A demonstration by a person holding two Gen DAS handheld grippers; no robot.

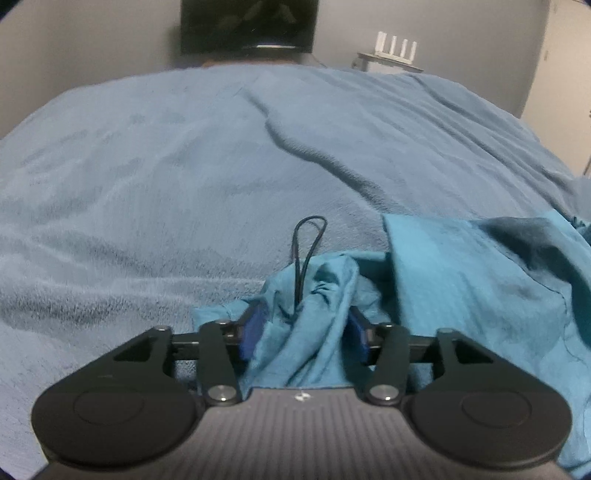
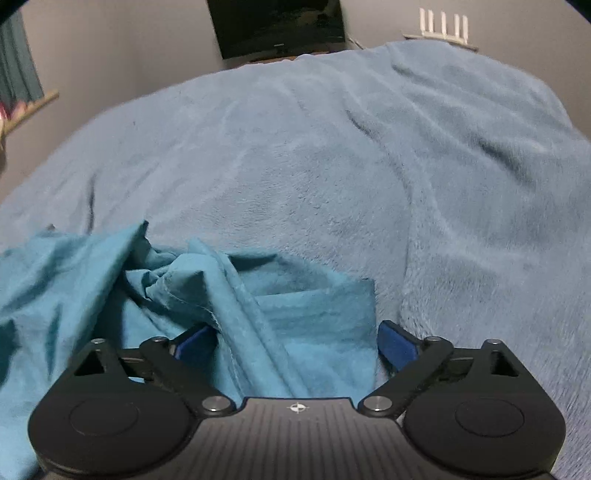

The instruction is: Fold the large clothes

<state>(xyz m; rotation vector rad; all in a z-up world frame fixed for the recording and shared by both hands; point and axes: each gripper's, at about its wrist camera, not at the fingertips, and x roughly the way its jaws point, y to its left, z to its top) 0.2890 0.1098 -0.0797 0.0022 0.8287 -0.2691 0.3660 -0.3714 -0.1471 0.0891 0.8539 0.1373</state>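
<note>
1. The bed (image 1: 184, 166) is filling most of both views, its pale blue fleece blanket (image 2: 369, 166) running in long creases toward 12 o'clock.
2. The teal garment (image 1: 461, 295) is lying rumpled at the near edge of the bed; in my left wrist view it is spreading from 6 o'clock out to 3 o'clock, and in my right wrist view (image 2: 92, 288) it is spreading from 6 o'clock out to 9 o'clock.
3. A dark screen (image 1: 249, 26) is standing against the grey wall at 12 o'clock, beyond the far end of the bed.
4. My left hand-held gripper (image 1: 303, 332) is sitting partly open, with a bunched ridge of the garment rising between its two blue pads (image 1: 251, 332); I cannot tell whether the pads are pressing the cloth.
5. My right hand-held gripper (image 2: 295, 341) is standing wide open, its pads (image 2: 397, 345) straddling a flat folded corner of the garment without squeezing it.
6. A white router (image 1: 395, 46) with upright antennas is sitting on a small shelf at 1 o'clock.
7. A thin black cord loop (image 1: 308, 251) is poking up out of the bunched cloth just ahead of my left hand-held gripper, toward 12 o'clock.
</note>
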